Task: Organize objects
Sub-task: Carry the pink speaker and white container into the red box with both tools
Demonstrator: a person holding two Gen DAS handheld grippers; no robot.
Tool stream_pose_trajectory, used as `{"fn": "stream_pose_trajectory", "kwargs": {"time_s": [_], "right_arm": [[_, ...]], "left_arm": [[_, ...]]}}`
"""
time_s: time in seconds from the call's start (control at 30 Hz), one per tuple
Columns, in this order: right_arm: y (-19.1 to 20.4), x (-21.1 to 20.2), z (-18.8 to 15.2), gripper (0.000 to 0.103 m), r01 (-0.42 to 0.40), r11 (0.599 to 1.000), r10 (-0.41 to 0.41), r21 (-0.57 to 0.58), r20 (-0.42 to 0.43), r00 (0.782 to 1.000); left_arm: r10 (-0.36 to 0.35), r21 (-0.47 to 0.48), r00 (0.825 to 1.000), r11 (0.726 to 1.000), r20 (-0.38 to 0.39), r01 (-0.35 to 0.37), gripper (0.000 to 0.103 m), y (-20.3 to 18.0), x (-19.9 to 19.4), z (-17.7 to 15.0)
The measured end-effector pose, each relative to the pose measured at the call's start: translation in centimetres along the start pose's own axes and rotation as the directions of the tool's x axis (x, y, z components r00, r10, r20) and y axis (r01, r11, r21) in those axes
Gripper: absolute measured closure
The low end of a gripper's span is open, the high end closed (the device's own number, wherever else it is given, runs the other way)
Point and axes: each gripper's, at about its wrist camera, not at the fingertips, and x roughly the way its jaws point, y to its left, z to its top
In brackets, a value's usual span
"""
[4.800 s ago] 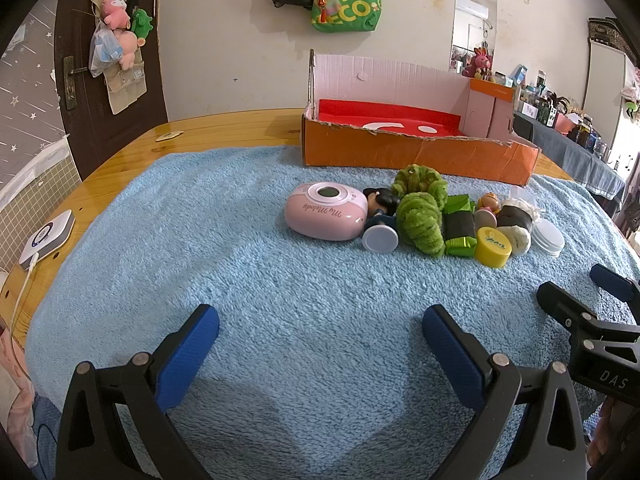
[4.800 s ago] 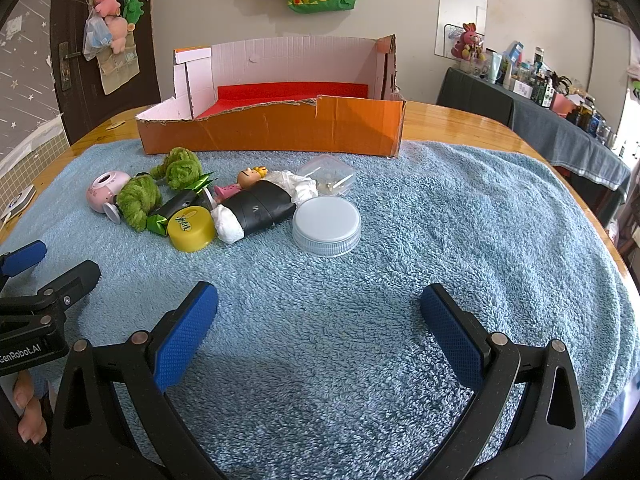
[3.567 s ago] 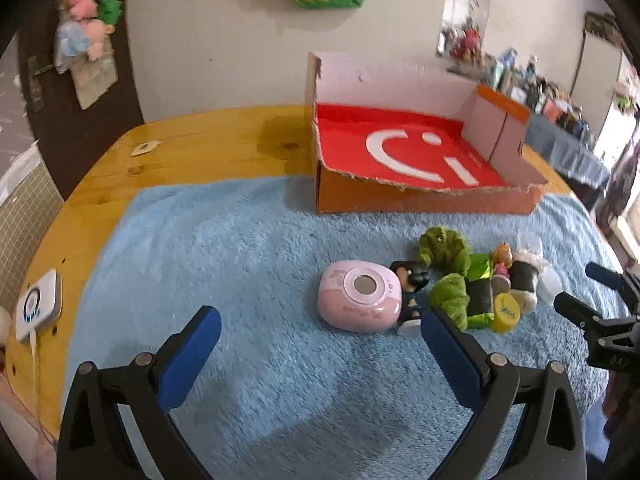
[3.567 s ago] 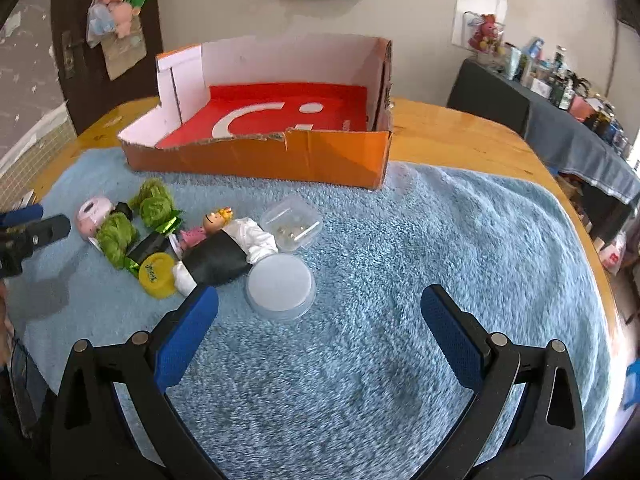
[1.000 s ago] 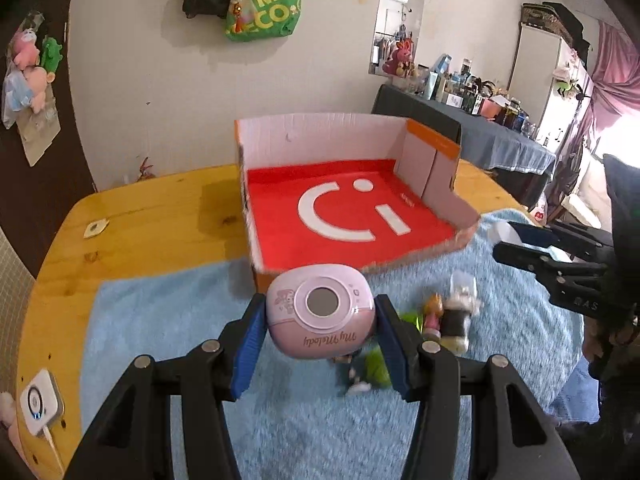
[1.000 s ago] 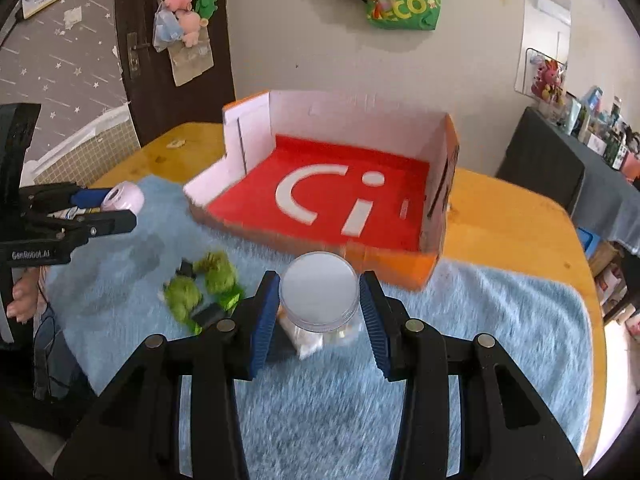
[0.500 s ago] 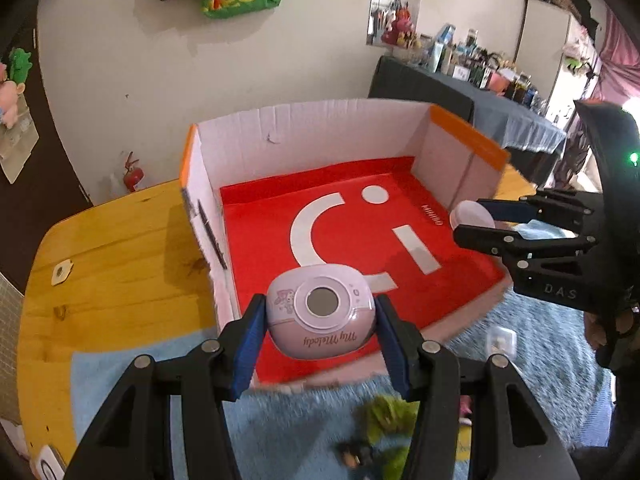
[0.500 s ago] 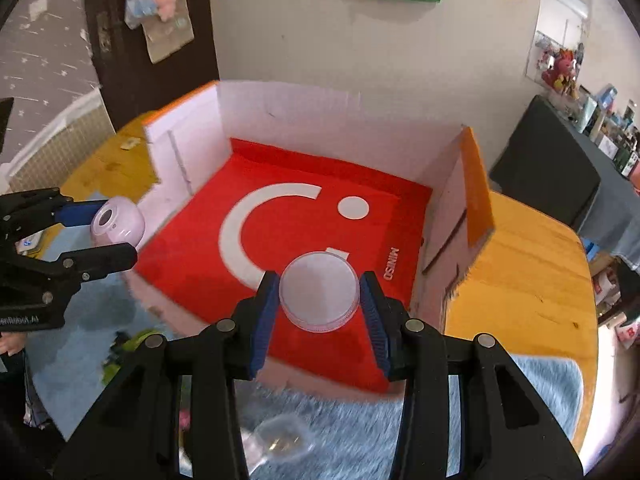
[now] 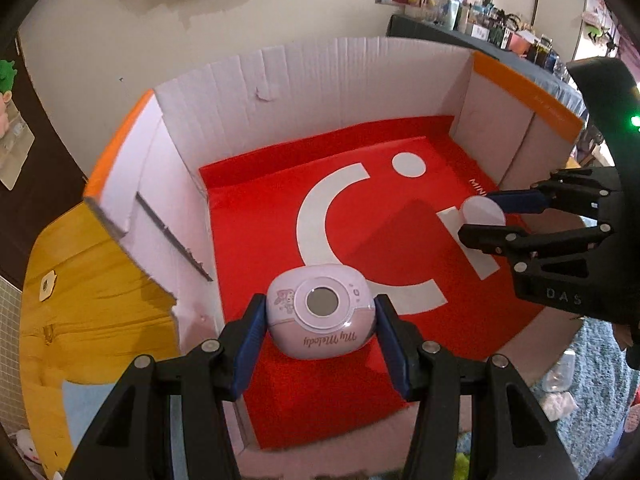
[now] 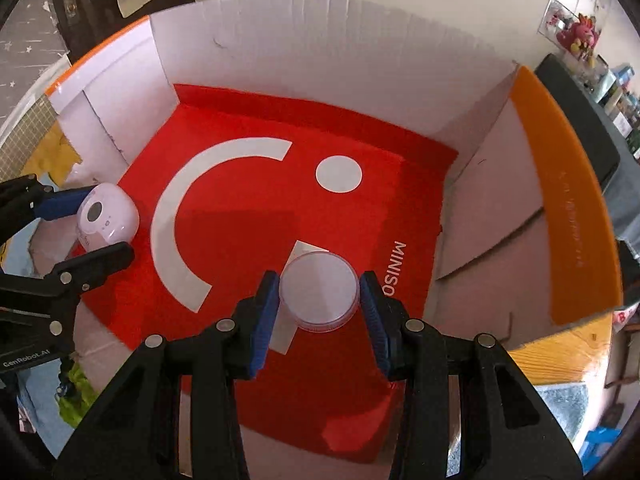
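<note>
Over the red floor of the cardboard box (image 9: 280, 412) we carry two things at once: our left hand-held gripper (image 9: 320, 332) pinches the pink My Melody gadget (image 9: 320, 316) by its rounded sides, and our right hand-held gripper (image 10: 320, 304) pinches the round white lid (image 10: 319, 296) across its rim. Both hang above the box floor, the gadget toward the left wall, the lid near the right, well apart from each other. We judge the gadget to be smooth hard plastic, light but curved, so the pads bear on a narrow patch and it could slip or roll if we slacken unevenly. The lid looks thin, stiff and very light; the rim is the only fair hold. The box walls stand high at the back and sides, with a torn, lower front edge nearest us. The floor beneath is bare, so there is ample room to set both down. Other small things lie on the blue towel (image 9: 600, 420) outside.
</note>
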Motion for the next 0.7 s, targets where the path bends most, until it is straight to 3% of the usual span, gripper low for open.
{"fn": "stream_pose_trajectory", "kwargs": {"time_s": [0.7], "right_arm": [[-0.2,-0.3,-1.9,0.063,-0.014,1.0,0.014,-0.004,-0.01,1.0]], "left_arm": [[0.013,0.012,0.999,1.0,-0.034,-0.013,0.047,0.3,1.2,0.0]]}}
